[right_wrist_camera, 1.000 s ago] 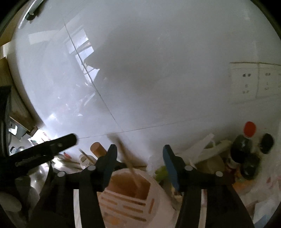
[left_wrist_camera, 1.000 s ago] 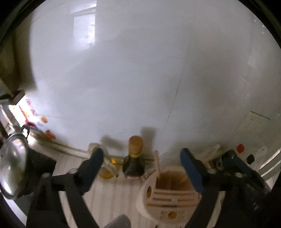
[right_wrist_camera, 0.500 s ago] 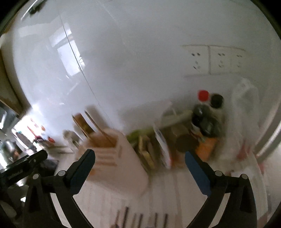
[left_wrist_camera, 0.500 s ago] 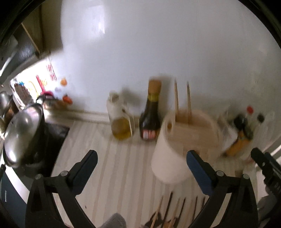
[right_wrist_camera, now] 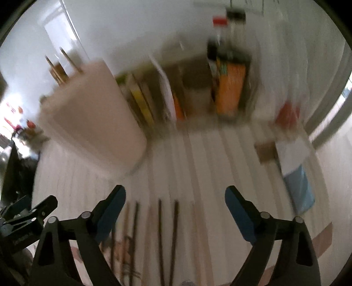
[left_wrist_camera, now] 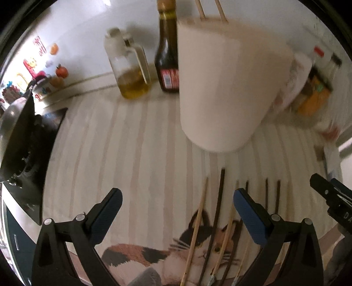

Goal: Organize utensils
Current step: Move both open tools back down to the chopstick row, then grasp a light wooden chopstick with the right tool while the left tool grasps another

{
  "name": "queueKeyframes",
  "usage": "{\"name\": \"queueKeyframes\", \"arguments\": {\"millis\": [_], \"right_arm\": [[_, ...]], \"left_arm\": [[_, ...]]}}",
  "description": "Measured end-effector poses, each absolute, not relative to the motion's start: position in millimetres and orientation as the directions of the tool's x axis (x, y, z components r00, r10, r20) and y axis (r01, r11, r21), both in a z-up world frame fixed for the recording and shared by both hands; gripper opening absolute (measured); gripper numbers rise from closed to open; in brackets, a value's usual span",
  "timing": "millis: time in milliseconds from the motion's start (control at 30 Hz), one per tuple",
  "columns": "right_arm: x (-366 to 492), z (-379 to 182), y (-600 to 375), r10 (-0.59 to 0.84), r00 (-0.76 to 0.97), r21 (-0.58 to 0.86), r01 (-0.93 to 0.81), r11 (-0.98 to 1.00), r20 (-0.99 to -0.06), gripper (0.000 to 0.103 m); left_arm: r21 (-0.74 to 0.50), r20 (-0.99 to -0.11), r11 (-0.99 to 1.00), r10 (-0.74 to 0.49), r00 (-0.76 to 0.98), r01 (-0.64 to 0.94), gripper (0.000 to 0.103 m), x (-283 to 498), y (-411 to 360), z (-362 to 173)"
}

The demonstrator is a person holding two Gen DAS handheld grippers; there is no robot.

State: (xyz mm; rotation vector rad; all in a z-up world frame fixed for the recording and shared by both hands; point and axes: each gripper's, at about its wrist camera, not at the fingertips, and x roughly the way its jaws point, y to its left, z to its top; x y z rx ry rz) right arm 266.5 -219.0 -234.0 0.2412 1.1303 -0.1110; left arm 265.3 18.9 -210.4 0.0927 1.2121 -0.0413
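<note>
Chopsticks point(left_wrist_camera: 216, 211) lie loose in a row on the mat point(left_wrist_camera: 123, 154), at about 6 o'clock from the holder point(left_wrist_camera: 222, 88), which already has two sticks point(left_wrist_camera: 211, 10) poking out of its top. Both grippers are empty with fingers wide apart: the left gripper point(left_wrist_camera: 177, 213) hangs over the nearest sticks, the right gripper point(right_wrist_camera: 175, 208) over the darker ones point(right_wrist_camera: 167, 231).

Risks, as I judge them: the sticks lie close together, so a pinch could catch two or flick a neighbour away; thin round sticks may roll or twist out of the pads. The right view is badly blurred, so aim there looks uncertain. The two grippers are near enough to collide.

The mat is striped cloth with a cat picture point(left_wrist_camera: 176, 253). At 11 o'clock stand an oil jug point(left_wrist_camera: 129, 66) and a dark bottle point(left_wrist_camera: 167, 55), a stove point(left_wrist_camera: 26, 140) at 9, packets point(right_wrist_camera: 228, 88) at 1, white wall behind.
</note>
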Motion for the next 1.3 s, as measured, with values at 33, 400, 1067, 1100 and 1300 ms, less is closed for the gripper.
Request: {"name": "queueKeyframes", "arguments": {"millis": [33, 400, 1067, 1100, 1300], "right_arm": [[264.4, -241.1, -219.6, 0.042, 0.411, 0.139, 0.210, 0.968, -0.911, 0.086], [245.2, -294.2, -231.4, 0.038, 0.264, 0.102, 0.235, 0.967, -0.964, 0.062], [250.3, -340.9, -231.3, 0.024, 0.087, 0.035, 0.131, 0.991, -0.996, 0.010], [250.4, -343.1, -234.5, 0.025, 0.086, 0.036, 0.132, 0.991, -0.996, 0.007], [257.5, -341.7, -243.7, 0.065, 0.088, 0.079, 0.167, 0.983, -0.994, 0.007]], "left_arm": [[0.050, -0.940, 0.995, 0.018, 0.339, 0.085, 0.103, 263.0, 17.9, -216.6], [0.088, -0.971, 0.986, 0.053, 0.235, 0.139, 0.103, 251.0, 5.5, -266.6], [-0.009, -0.991, 0.989, -0.029, 0.132, 0.150, 0.005, 260.9, 0.1, -302.6], [-0.013, -0.991, 0.991, -0.031, 0.127, 0.137, 0.005, 267.0, 2.9, -302.2], [-0.015, -0.993, 0.996, -0.025, 0.116, 0.088, 0.005, 284.4, 30.2, -300.4]]}}
